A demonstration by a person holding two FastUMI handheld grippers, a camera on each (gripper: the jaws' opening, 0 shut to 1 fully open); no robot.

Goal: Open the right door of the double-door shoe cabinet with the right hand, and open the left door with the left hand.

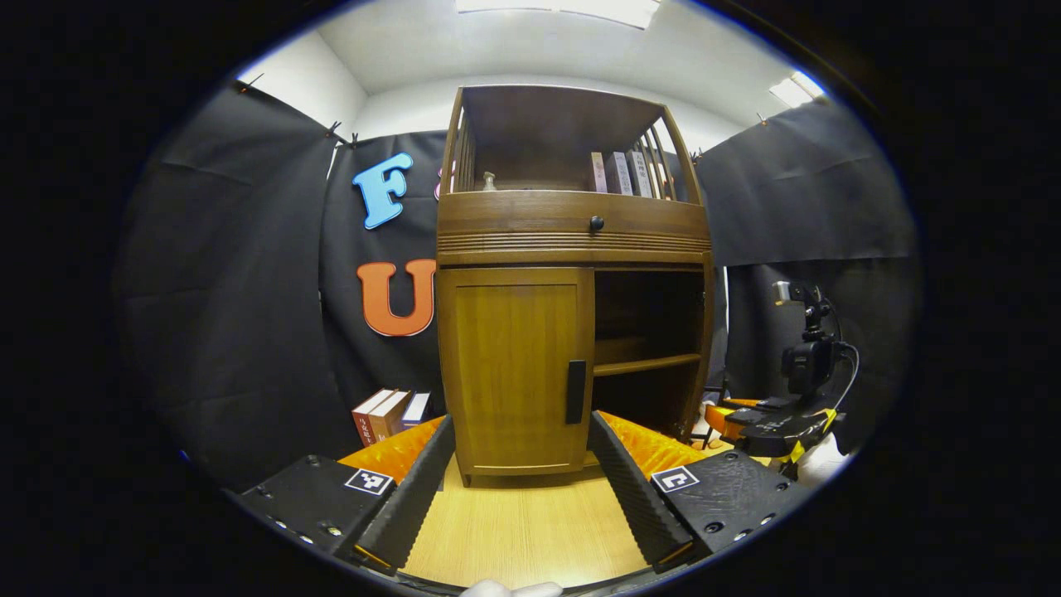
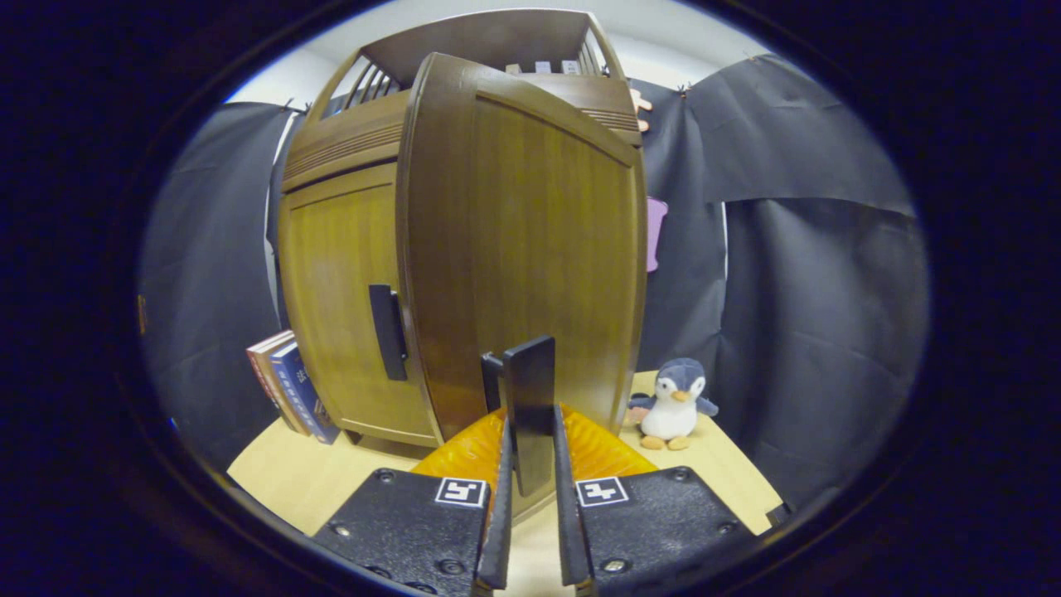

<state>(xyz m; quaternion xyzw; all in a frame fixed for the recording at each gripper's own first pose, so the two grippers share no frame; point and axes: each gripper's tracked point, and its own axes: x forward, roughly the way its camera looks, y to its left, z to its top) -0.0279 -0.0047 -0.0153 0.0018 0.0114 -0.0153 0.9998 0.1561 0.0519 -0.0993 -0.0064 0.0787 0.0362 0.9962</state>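
— Where are your grippers right now?

— My right gripper (image 2: 530, 464) is pinching the handle (image 2: 530, 414) of the right door (image 2: 539, 249), both fingers pressed on its flat sides. That door is swung out toward me, standing edge-on in the right gripper view. My left gripper (image 1: 522, 473) is spread wide, nothing between its fingers, and it hangs just in front of the shoe cabinet (image 1: 572, 224), facing the left door (image 1: 514, 365).

— And the left door?

— Shut, flush with the cabinet front. Its dark handle (image 1: 575, 391) sits at the door's inner edge, apart from my fingers. Beside it the right half stands open in the left gripper view, with a shelf (image 1: 646, 363) showing inside.

— What else is on the table?

— The cabinet stands on a light wooden table (image 1: 522, 531). Some books (image 1: 388, 413) lean near the cabinet's left side. A penguin plush (image 2: 673, 404) sits upright near the table's right edge, just beside the open door. More books (image 1: 620, 172) stand on the cabinet's top shelf, above a drawer with a round knob (image 1: 596, 222)
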